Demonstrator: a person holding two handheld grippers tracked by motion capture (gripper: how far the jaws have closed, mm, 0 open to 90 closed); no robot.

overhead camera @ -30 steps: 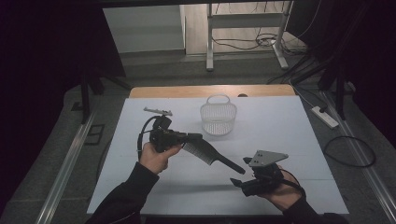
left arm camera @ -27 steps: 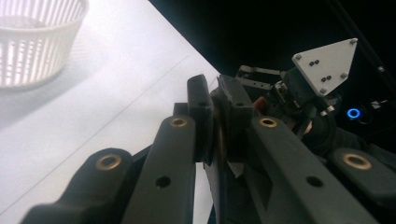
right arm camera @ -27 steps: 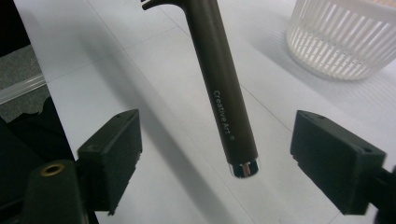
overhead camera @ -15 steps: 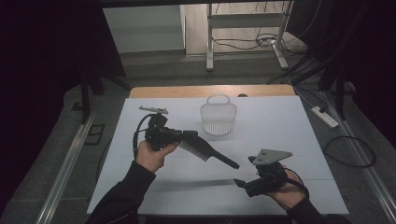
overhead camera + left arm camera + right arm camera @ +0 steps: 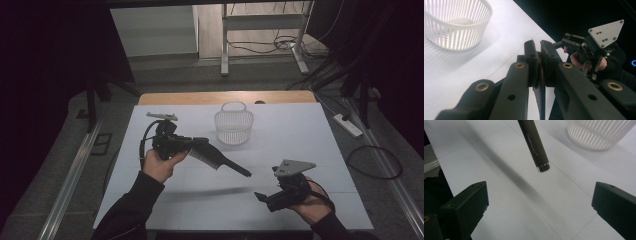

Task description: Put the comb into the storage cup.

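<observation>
So the comb point(image 5: 219, 161) is off the table and up in the air, pinched at its toothed end by the left gripper point(image 5: 192, 145), whose jaws are pressed tight on it; in the left gripper view you can see a thin black edge point(image 5: 539, 96) squeezed right between the pads. The handle sticks out toward the right hand, tip hanging free over the white table point(image 5: 310, 130). The right gripper point(image 5: 262, 197) sits low near the front edge, and its jaws have just been opening; they're spread wide now with nothing between them. In the right gripper view the handle end point(image 5: 536, 147) floats ahead of the jaws, clear of both pads, so that side has let go, I'd say. The basket point(image 5: 234, 126) sits toward the back, behind the comb and a bit apart from it, and looks empty from up top. My read: pickup is done and the comb sits in one gripper alone. What's left is probably carrying it over and dropping it in the basket, which hasn't happened yet. Roughly halfway, I'd guess.
</observation>
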